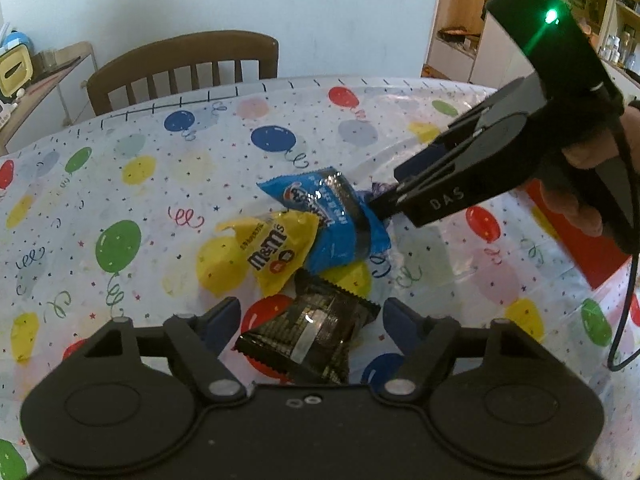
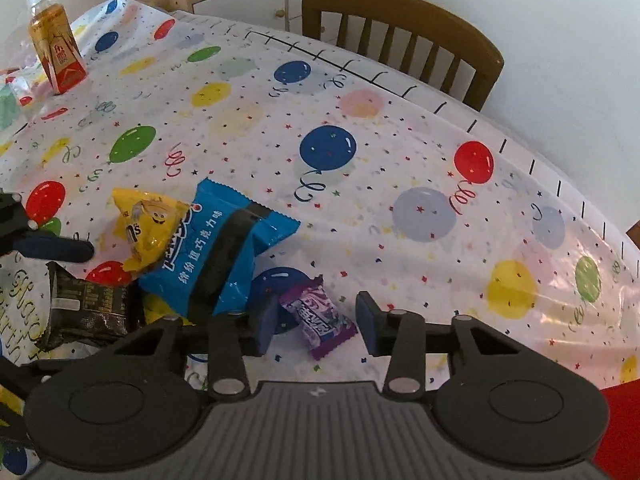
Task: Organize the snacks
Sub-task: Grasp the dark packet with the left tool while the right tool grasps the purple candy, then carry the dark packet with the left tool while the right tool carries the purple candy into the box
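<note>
My right gripper (image 2: 316, 326) jaws sit apart around the purple candy (image 2: 319, 321), lying slanted; left gripper (image 1: 312, 316) jaws apart over the black packet (image 1: 310, 338); bare tabletop (image 2: 400, 152) beyond.

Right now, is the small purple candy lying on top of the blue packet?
No: the purple candy lies on the tablecloth beside the blue packet.

Hidden, cropped and unreadable parts around the snack pile

From the left wrist, we cannot see the lower end of the black packet (image 1: 308, 336), which runs behind the left gripper (image 1: 312, 320); the purple candy (image 1: 380, 189) is nearly all hidden behind the right gripper (image 1: 370, 206) and the blue packet (image 1: 328, 220). From the right wrist, the black packet's (image 2: 88, 304) small print is too fine for us to read, and the yellow packet (image 2: 148, 228) shows only part of its logo.
</note>
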Available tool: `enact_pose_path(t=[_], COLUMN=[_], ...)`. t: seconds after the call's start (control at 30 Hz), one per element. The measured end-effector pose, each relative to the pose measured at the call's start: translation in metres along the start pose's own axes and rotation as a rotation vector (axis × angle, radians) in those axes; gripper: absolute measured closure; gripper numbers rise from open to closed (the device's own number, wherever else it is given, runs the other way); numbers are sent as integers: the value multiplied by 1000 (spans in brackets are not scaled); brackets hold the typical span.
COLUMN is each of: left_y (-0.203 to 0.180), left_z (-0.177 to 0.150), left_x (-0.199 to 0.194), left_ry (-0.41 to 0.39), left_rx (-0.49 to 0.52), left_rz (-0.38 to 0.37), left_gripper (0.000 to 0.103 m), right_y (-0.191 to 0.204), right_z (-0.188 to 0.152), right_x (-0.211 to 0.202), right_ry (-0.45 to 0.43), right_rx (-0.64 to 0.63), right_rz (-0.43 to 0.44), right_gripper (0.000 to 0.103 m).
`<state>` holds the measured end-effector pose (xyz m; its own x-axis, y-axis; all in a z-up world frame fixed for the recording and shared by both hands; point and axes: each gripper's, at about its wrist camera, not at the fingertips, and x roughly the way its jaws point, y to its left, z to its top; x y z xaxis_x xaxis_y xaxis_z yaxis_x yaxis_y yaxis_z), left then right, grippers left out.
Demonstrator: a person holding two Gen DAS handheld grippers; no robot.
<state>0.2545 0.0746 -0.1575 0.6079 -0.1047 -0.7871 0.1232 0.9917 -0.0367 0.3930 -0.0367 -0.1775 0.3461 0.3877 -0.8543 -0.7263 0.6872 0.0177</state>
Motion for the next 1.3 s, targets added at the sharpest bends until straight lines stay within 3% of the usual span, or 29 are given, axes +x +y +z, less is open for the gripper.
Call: enact_pose_path(t=[0.2,0.27,0.37,0.77,1.1,1.3], left_y=[2,1,-1,-7,-30,-49], left_z=[-3,-3,-2,-9,-9,-3], left_x=[3,2,2,-15,-51,-79], left_ry=[16,15,17,40,17,-17], left_rx=[-13,-16,-17,-86,-110,-109], left_rz=[-8,-16,-20,-39,-52,-82], left_gripper=[43,50,54,56,56,56], right_y=[3,5,10,19,21,23], right_z=[-6,-8,-12,-37,-68,-86], right_x=[-2,-4,-7,-47,-116,-157], right_ry=[-23,-27,-31,-56,-124,-153], right_rx=[16,24,35,173,291,294], right_rz=[-2,0,-19,-39,-27,-55], right_gripper=[70,79,81,83,83,83])
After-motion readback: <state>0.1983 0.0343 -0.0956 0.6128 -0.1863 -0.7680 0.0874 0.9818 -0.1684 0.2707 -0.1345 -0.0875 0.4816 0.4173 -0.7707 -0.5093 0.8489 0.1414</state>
